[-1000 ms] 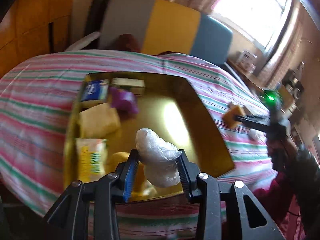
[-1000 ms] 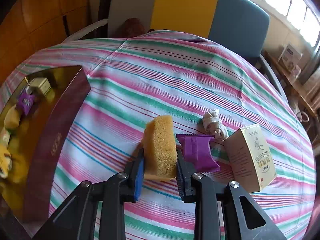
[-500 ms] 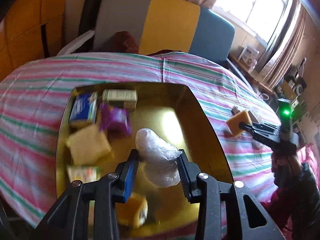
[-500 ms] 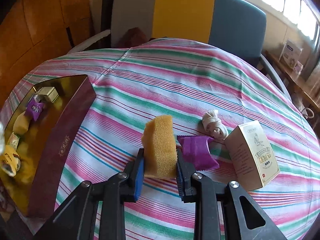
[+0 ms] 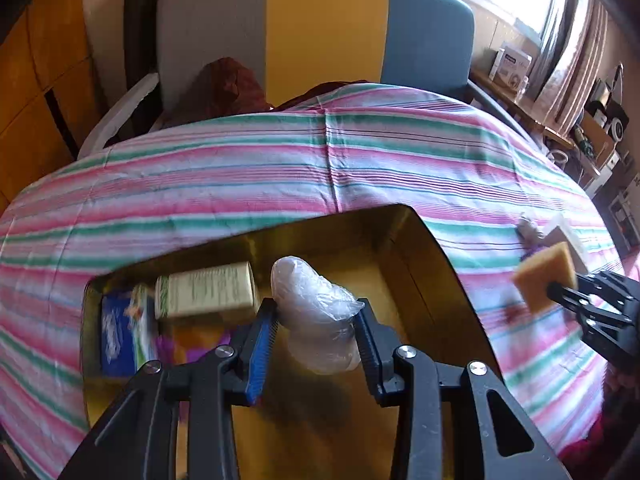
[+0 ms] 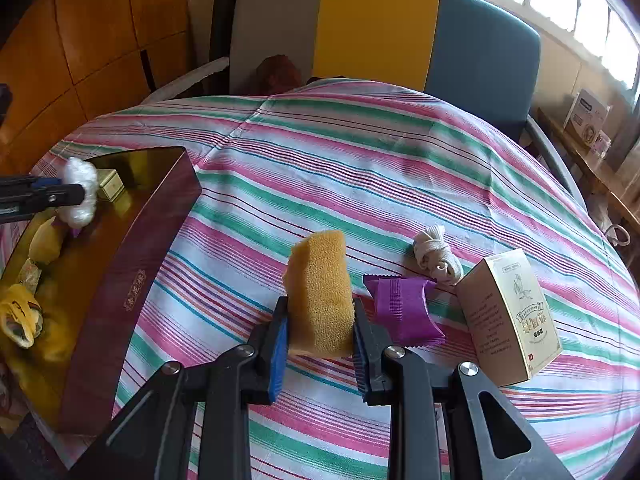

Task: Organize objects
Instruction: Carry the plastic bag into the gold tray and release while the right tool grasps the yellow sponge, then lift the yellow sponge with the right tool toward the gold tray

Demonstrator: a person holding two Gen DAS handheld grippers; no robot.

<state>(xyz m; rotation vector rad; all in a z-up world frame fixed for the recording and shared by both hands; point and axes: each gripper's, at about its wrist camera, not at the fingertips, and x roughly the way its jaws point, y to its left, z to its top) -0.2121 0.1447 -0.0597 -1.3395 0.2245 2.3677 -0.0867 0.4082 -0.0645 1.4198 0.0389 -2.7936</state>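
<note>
Plastic-wrapped bundle (image 5: pixel 316 316) clamped by left gripper (image 5: pixel 316 330) over gold box (image 5: pixel 424 256) | right gripper (image 6: pixel 320 330) held sponge (image 6: pixel 320 292) | next: release at 12 o'clock gap

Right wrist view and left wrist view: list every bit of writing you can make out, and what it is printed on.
Nothing can be quoted with confidence.
Maroon box: gold characters on its side, too small to read.
Tan carton: a drawn figure and printed lines, too small to read.
Pale carton in the box: fine print, blurred.
Blue packet: white lettering, blurred.
</note>
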